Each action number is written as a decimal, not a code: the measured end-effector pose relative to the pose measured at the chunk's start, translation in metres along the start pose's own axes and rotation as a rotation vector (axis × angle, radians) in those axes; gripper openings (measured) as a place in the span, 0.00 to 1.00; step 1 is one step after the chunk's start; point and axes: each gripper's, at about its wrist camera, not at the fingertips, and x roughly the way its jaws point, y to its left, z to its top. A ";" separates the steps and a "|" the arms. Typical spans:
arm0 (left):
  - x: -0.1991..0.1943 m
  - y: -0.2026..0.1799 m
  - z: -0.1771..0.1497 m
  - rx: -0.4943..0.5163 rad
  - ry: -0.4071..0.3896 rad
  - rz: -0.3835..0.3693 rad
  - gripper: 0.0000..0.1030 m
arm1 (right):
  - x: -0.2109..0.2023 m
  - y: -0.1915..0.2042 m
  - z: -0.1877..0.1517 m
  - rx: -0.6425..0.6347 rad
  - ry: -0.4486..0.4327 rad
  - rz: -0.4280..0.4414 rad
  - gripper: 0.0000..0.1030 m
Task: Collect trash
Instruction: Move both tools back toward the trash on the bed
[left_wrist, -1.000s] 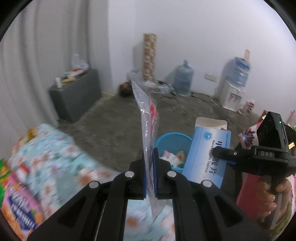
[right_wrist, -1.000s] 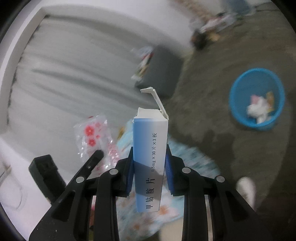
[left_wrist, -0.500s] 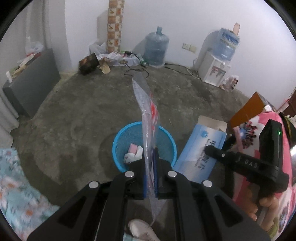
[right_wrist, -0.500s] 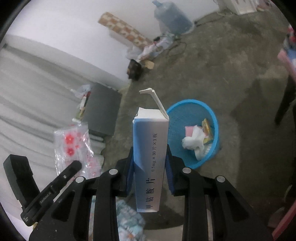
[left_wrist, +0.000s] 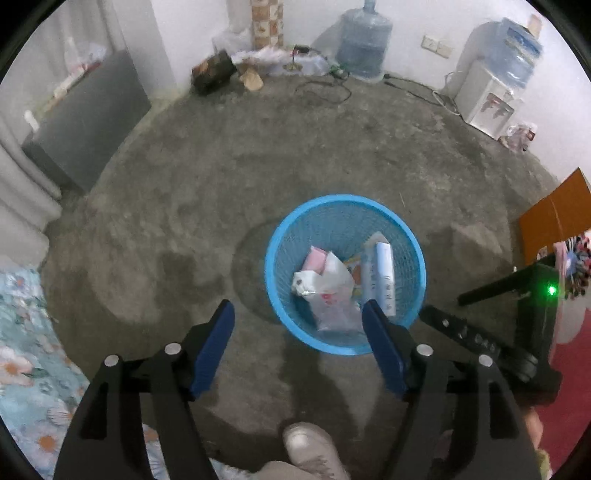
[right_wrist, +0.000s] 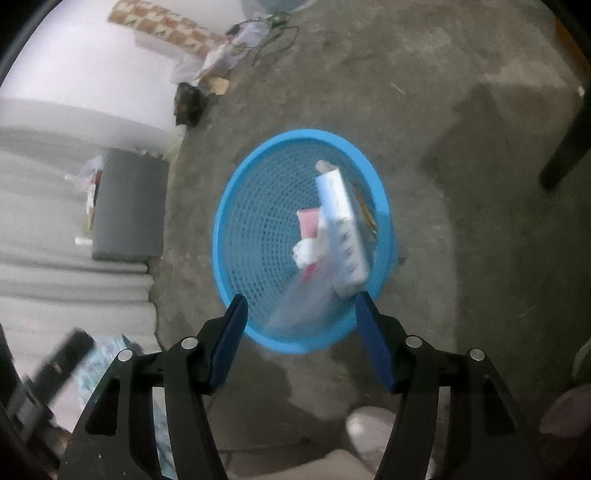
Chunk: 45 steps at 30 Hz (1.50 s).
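From the left wrist view, the left gripper (left_wrist: 297, 314) looks down over the concrete floor (left_wrist: 295, 155), and its jaws have just been opening — blue pads spread wide, nothing between them. Past the right-hand pad sits the basket (left_wrist: 410, 243), round, bright blue, mesh-walled. Inside it lies the trash: a clear bag (left_wrist: 334, 291) with red print, crumpled across the middle, a pale blue-and-white box (left_wrist: 380, 277) leaning against the right wall, a pink packet (left_wrist: 314, 258) tucked behind the bag. The right gripper's black body shows at the right edge with a green light on. A pale shoe (left_wrist: 314, 450) pokes in at the bottom.

Over to the right wrist view — blurred with motion. The right gripper (right_wrist: 299, 314) also has jaws that have just been opening, pads apart and empty. The basket (right_wrist: 236, 206) fills the centre. The box (right_wrist: 341, 229) shows long and white with dark characters down its side, lying tilted inside, and the bag (right_wrist: 295, 299) streaks below it toward the near rim. The pink packet (right_wrist: 308, 221) sits just left of the box. A grey cabinet (right_wrist: 129, 206) stands off to the left.
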 end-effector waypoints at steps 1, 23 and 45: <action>-0.007 0.001 0.000 0.012 -0.017 0.006 0.70 | -0.004 0.003 -0.005 -0.008 -0.010 -0.002 0.57; -0.297 0.115 -0.209 -0.276 -0.428 -0.082 0.95 | -0.167 0.192 -0.153 -0.700 -0.361 -0.056 0.92; -0.383 0.207 -0.465 -0.788 -0.554 0.193 0.95 | -0.189 0.289 -0.305 -1.256 -0.322 0.242 0.92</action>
